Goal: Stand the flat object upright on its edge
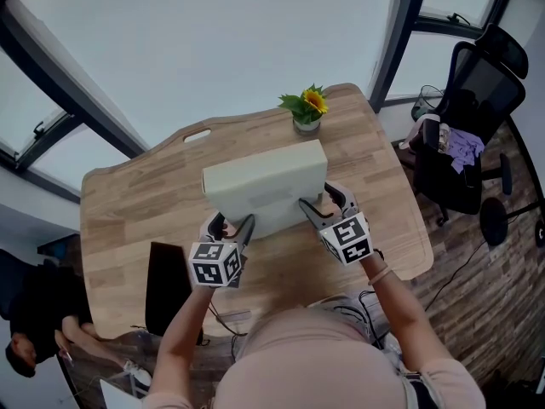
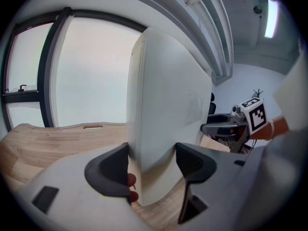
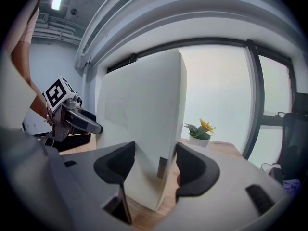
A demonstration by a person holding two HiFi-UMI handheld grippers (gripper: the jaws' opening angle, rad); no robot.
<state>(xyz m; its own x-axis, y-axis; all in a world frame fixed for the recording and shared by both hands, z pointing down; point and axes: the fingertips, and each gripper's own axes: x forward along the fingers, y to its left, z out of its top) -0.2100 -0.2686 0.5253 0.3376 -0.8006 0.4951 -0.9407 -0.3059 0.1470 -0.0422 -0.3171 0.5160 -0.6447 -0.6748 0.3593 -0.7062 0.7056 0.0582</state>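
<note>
Wooden table (image 1: 128, 220) fills the middle of the head view and serves as the work surface.

1. Nearest the camera, at lower centre of the head view, the left gripper (image 1: 232, 224) and the right gripper (image 1: 319, 196) sit side by side, each closed on one short end of the flat white box (image 1: 264, 181). The two-ended hold is judged to keep the wide panel from twisting or toppling while it is balanced.

2. The box stands at the centre of the table on one long edge, leaning slightly, with its broad face towards the person. The task appears almost complete. Release should wait until the lower edge is fully seated.

3. The left gripper view shows the box end upright between both pads and a lower corner close over the wood. The head view cannot show this contact. Whether the corner rests on the wood or hangs just above it cannot be determined.

4. The right gripper view shows the same clamp on the opposite end, plus a small dark mark low on the narrow side that appears in no other view.

5. Beyond the box, near the far table edge, stands a potted sunflower (image 1: 307, 113), well apart from it. Only the head view shows the office chair (image 1: 468, 118) at the upper right.
</note>
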